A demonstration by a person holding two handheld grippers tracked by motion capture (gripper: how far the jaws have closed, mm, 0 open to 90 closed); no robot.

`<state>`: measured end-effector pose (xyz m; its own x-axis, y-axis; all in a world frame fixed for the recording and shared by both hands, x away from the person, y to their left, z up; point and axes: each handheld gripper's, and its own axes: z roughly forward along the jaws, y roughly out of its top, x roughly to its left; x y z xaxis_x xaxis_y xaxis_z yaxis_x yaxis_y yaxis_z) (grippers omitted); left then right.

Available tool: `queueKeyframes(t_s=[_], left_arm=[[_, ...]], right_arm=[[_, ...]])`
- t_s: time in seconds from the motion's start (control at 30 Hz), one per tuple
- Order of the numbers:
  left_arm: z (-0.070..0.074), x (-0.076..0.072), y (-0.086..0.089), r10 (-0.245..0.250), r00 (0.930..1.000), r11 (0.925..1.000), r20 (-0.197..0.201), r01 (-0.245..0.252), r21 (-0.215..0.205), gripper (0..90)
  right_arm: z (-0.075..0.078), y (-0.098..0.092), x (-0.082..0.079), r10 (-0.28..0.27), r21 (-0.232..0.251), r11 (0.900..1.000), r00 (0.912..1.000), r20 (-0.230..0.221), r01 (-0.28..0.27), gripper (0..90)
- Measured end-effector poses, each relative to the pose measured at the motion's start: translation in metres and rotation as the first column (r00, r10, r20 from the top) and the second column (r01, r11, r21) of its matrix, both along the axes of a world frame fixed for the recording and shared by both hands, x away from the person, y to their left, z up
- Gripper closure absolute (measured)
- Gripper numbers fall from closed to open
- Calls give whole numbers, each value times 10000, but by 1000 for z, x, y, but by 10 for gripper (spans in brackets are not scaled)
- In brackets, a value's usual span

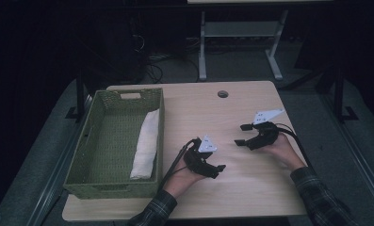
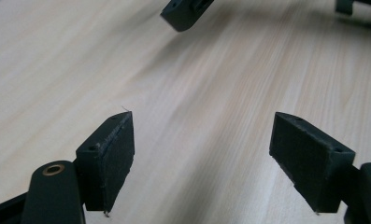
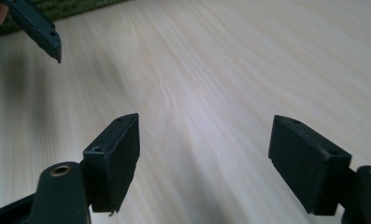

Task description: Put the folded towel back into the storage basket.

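Note:
Both grippers hover low over a light wooden table [image 1: 250,188], facing each other. My left gripper [image 1: 216,170] sits in the person's left hand near the table's middle, jaws pointing right, open and empty. In the left gripper view, my left gripper [image 2: 202,149] has only bare wood between its pads, and one jaw of the right gripper [image 2: 185,14] shows at the top. My right gripper [image 1: 241,134] points left, also open with nothing in it. The right gripper view has my right gripper [image 3: 204,154] over bare wood, with a jaw of the left gripper [image 3: 38,28] at the upper left.
A green woven basket [image 1: 111,188] stands on the table's left side with a rolled white cloth [image 1: 146,146] lying along its right wall. The basket's edge [image 3: 71,7] shows in the right gripper view. A round cable hole [image 1: 223,94] sits near the far edge.

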<state>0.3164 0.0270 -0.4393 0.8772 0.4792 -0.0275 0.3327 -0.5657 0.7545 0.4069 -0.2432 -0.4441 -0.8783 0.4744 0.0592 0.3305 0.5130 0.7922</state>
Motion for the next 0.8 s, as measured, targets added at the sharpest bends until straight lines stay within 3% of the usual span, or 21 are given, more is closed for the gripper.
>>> queueKeyframes(t_s=[0.1, 0.17, 0.3, 0.4, 0.5, 0.63, 0.73, 0.8], left_arm=[[-8, 1, 0, 108, 9998, 9999, -165, -106, 99, 217], [-13, 2, 0, 197, 9991, 9998, -375, -200, -87, 216], [-25, 2, -2, 228, 9990, 9997, -385, -225, 77, 216], [-33, 4, -3, 328, 9964, 9994, -783, -335, -77, 208], [-36, 4, -4, 290, 9980, 9994, -569, -281, 181, 202], [-40, 4, -3, 307, 9991, 9995, -283, -305, 58, 182], [-40, 2, -5, 112, 9999, 9986, 9, -113, 515, 167], [-39, 2, -6, 11, 10000, 9985, 18, -12, 556, 154]], right_arm=[[-12, -4, -5, -60, -104, 9999, 9999, -122, 59, 246], [-18, -7, -9, -130, -227, 9997, 9998, -120, 128, 246], [-26, -9, -13, -234, -455, 9987, 9996, -148, 227, 246], [-33, -10, -15, -250, -658, 9975, 9996, -105, 242, 240], [-37, -8, -16, -271, -917, 9955, 9994, -228, 249, 219], [-38, -8, -14, -303, -898, 9956, 9993, -208, 283, 188], [-39, -8, -14, -345, -920, 9952, 9992, -220, 324, 179], [-39, -8, -14, -353, -924, 9952, 9991, -220, 331, 174]])
